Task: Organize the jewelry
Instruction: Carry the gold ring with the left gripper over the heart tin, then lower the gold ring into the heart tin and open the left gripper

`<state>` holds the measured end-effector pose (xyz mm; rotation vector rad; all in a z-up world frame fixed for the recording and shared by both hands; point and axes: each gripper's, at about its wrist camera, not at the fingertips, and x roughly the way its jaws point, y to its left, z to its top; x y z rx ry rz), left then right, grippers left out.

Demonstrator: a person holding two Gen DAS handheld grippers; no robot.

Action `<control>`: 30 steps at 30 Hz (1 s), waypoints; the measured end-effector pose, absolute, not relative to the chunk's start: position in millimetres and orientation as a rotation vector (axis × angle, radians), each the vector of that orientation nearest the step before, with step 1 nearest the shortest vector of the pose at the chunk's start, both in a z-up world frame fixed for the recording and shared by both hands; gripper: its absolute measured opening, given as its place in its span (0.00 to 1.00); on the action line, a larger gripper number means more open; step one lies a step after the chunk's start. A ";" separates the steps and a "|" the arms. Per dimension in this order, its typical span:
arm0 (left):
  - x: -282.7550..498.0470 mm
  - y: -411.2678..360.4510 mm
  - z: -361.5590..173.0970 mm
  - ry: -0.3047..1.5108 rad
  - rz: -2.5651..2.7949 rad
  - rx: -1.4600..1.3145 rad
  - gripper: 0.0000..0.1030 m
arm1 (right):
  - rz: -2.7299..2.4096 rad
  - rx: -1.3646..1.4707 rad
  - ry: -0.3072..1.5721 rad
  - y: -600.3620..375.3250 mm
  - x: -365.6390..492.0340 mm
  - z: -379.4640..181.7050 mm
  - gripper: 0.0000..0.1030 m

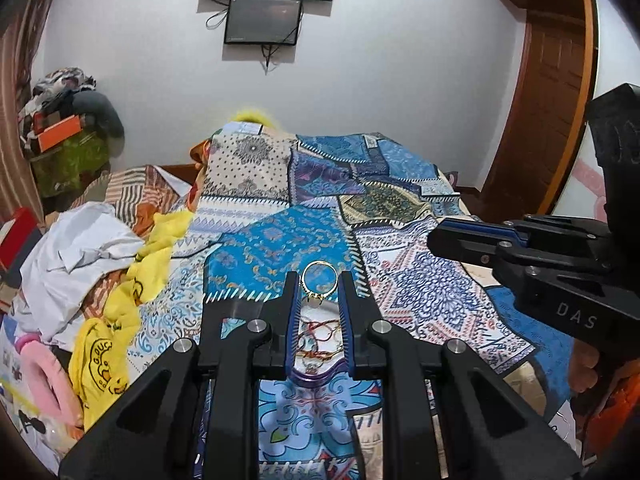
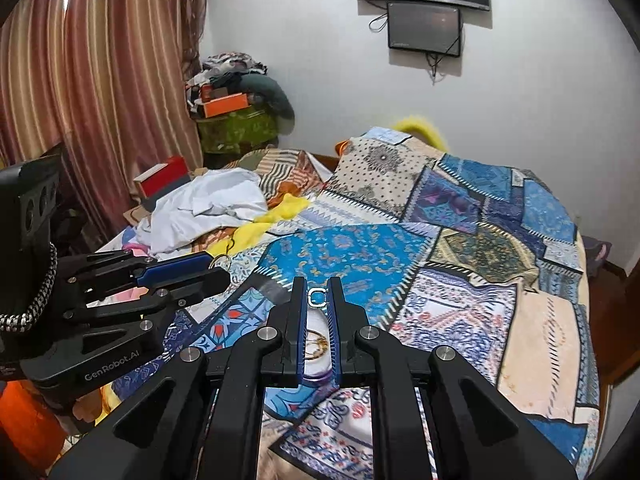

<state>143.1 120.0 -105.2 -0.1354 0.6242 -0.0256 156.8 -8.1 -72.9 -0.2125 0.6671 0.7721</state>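
Note:
My left gripper (image 1: 319, 285) is shut on a gold ring (image 1: 319, 278) with a small stone, held above a white dish (image 1: 316, 376) with a purple rim that holds red thread bracelets (image 1: 320, 328). My right gripper (image 2: 318, 295) is shut on a small silver square-shaped ring (image 2: 318, 297), held above the same dish (image 2: 318, 376), where a gold chain piece (image 2: 318, 344) lies. The left gripper with the gold ring (image 2: 221, 261) shows at the left of the right wrist view. The right gripper (image 1: 434, 240) shows at the right of the left wrist view.
The dish sits on a bed with a blue patchwork cover (image 1: 280, 240). White and yellow clothes (image 1: 100, 248) are piled at the bed's left side. A red box (image 2: 164, 178) and a cluttered stand (image 2: 236, 120) are by the curtain. A wooden door (image 1: 548, 92) is at the right.

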 end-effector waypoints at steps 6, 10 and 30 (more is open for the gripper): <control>152.6 126.6 -125.2 0.666 -0.031 -0.153 0.17 | 0.796 -0.220 0.733 8.9 170.3 -91.0 0.08; 158.8 127.1 -137.3 0.693 -0.041 -0.158 0.17 | 0.810 -0.214 0.796 17.1 182.7 -106.6 0.08; 188.9 127.5 -195.3 0.827 -0.092 -0.181 0.17 | 0.823 -0.225 0.997 46.0 212.5 -165.9 0.08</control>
